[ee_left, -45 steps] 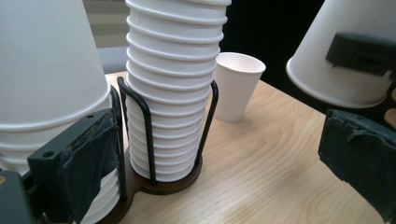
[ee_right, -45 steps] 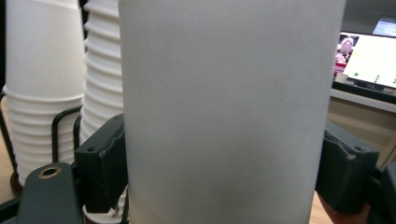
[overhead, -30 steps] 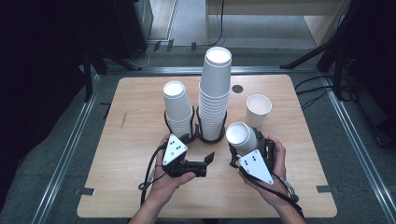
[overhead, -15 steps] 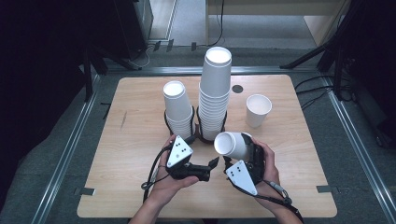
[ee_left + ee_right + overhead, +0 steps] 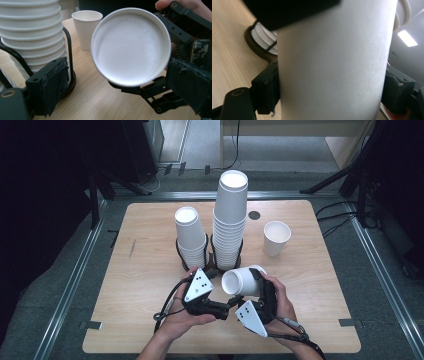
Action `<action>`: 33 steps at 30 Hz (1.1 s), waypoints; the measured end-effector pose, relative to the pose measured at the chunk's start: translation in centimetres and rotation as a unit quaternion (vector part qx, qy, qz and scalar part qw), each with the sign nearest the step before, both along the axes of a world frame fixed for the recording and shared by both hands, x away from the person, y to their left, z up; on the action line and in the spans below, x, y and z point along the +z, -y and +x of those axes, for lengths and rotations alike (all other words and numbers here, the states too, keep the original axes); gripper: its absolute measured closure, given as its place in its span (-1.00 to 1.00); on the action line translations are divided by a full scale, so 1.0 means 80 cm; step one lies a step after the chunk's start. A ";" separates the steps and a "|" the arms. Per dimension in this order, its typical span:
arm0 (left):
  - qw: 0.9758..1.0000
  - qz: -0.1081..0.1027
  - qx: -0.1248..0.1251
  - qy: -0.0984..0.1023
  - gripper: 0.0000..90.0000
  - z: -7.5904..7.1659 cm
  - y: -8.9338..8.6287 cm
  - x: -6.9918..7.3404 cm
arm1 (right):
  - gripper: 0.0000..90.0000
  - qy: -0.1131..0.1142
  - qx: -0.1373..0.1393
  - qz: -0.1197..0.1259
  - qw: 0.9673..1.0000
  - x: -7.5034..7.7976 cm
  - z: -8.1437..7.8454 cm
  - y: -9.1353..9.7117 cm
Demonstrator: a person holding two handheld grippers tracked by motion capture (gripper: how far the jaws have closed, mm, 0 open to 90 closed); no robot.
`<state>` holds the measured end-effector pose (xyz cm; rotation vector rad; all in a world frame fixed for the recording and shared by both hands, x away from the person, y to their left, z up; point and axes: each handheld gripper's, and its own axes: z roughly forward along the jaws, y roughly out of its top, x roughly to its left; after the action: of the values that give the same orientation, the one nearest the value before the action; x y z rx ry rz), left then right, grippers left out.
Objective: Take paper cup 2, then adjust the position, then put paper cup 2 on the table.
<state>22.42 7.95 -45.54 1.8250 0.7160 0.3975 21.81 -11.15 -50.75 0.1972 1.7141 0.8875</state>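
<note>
My right gripper (image 5: pixel 257 287) is shut on a white paper cup (image 5: pixel 244 281) that lies on its side above the table, its pads (image 5: pixel 268 87) pressing the cup's wall (image 5: pixel 332 62) from both sides. The cup's recessed base (image 5: pixel 131 46) faces my left gripper (image 5: pixel 225 306). The left gripper's jaws have just been closing; the base hangs between and ahead of them, and the pads (image 5: pixel 53 87) do not touch it. The right gripper's black frame (image 5: pixel 185 30) shows behind the cup.
A tall stack of paper cups (image 5: pixel 230 220) and a shorter stack (image 5: pixel 190 235) stand in black wire holders mid-table. A single upright cup (image 5: pixel 276 237) stands at the right. The wooden table (image 5: pixel 140 320) has dark floor and metal rails around it.
The right gripper has carried the cup left and toward the person, closer to the left gripper. The left gripper's jaws have narrowed a little.
</note>
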 end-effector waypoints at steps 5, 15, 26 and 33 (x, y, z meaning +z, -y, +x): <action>1.000 -0.003 -0.006 0.000 -0.84 0.000 0.000 0.001 | -0.62 0.006 0.018 -0.013 1.000 -0.002 -0.005 -0.007; 1.000 0.000 -0.011 0.001 -0.68 -0.003 0.002 -0.001 | -0.63 0.010 0.030 -0.016 0.999 -0.003 -0.009 -0.011; 1.000 -0.011 -0.023 -0.004 -0.54 -0.003 0.001 0.000 | -0.63 0.016 0.045 -0.016 0.999 -0.001 -0.011 -0.011; 1.000 -0.015 -0.025 -0.010 -0.53 -0.002 -0.001 0.000 | -0.63 0.016 0.046 -0.016 0.999 -0.001 -0.011 -0.011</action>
<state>22.28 8.01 -45.54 1.8174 0.6860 0.3351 20.94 -10.29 -50.83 0.0824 1.7169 0.9263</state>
